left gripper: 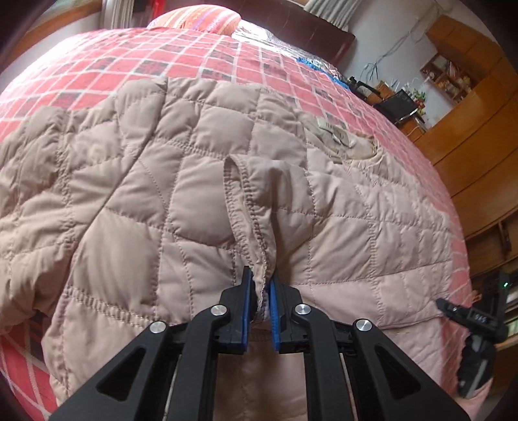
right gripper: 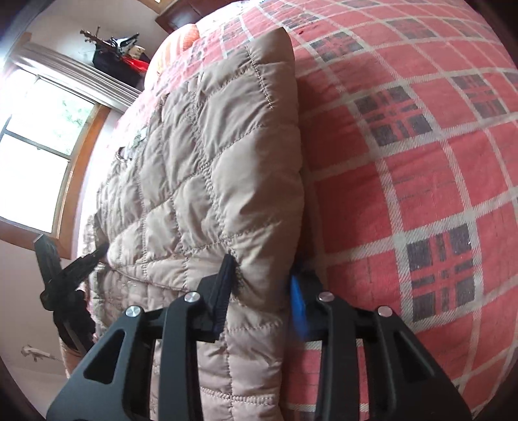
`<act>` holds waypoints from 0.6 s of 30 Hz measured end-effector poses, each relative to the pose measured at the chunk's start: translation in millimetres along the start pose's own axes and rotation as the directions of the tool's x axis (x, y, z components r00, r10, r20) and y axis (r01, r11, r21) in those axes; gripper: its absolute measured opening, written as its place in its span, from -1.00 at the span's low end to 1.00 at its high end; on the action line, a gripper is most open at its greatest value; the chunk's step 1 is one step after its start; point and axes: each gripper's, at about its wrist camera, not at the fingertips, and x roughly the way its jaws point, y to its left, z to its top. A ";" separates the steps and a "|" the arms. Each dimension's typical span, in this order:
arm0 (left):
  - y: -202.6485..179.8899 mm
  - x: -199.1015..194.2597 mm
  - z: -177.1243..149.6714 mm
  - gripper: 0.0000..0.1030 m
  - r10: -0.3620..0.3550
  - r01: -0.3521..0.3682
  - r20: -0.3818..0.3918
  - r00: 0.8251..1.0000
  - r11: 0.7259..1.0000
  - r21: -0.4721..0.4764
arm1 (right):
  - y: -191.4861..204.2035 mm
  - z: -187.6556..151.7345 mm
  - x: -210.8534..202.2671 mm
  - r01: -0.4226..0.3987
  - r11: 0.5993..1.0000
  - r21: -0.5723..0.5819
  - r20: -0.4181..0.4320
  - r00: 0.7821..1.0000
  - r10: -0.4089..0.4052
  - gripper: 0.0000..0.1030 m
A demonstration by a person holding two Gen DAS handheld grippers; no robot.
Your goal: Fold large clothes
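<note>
A bed (left gripper: 265,68) covered by a red plaid sheet (right gripper: 421,155) carries everything here. Spread over the middle of the bed lies a beige quilted jacket (left gripper: 136,194), its diamond stitching puffed and its neck label (left gripper: 335,132) turned up on the side of the bed nearest a wooden cabinet (left gripper: 479,136). A striped pillow (left gripper: 197,19) sits at the head of the bed, beyond the jacket. A window (right gripper: 35,145) shows past the bed's far side in the right wrist view.

The left tongs (left gripper: 261,285) are clenched on a stitched edge of the jacket, a narrow fold of fabric pinched between the blue pads (left gripper: 246,311). The right tongs (right gripper: 262,275) grasp a thick folded side of the jacket, their jaws spread wide around the padding and pressing into it, at the jacket's border with the bare sheet.
</note>
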 end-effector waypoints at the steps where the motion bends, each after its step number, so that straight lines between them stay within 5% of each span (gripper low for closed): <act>1: -3.5 1.1 -0.2 -0.76 0.015 -0.015 0.005 1.000 1.000 0.017 | 8.4 2.8 3.3 0.020 1.000 -0.011 0.003 1.000 -0.020 -0.40; 6: -13.1 1.3 -1.9 -0.73 0.063 -0.065 0.032 0.998 0.995 0.074 | 32.0 3.8 7.8 0.082 0.996 -0.037 0.019 0.997 -0.081 -0.37; 8: -10.3 -5.9 -0.6 -0.54 0.077 -0.080 0.039 0.996 0.994 0.079 | 36.0 2.3 1.6 0.099 0.994 -0.045 0.023 0.995 -0.098 -0.20; 10: -4.2 -20.7 -1.4 -0.35 0.087 -0.090 0.053 0.995 0.994 0.065 | 38.4 -1.8 -6.6 0.145 0.988 -0.055 0.040 0.989 -0.143 0.23; 14: 1.7 -64.6 -4.3 -0.30 0.113 -0.121 0.166 0.980 0.992 0.039 | 68.9 -14.4 -37.1 0.195 0.973 -0.127 0.141 0.974 -0.177 0.17; 18: -29.3 -78.6 -7.0 -0.30 0.070 -0.094 0.208 0.976 0.990 0.108 | 117.5 -16.6 -35.4 0.138 0.968 -0.212 0.110 0.987 -0.117 -0.02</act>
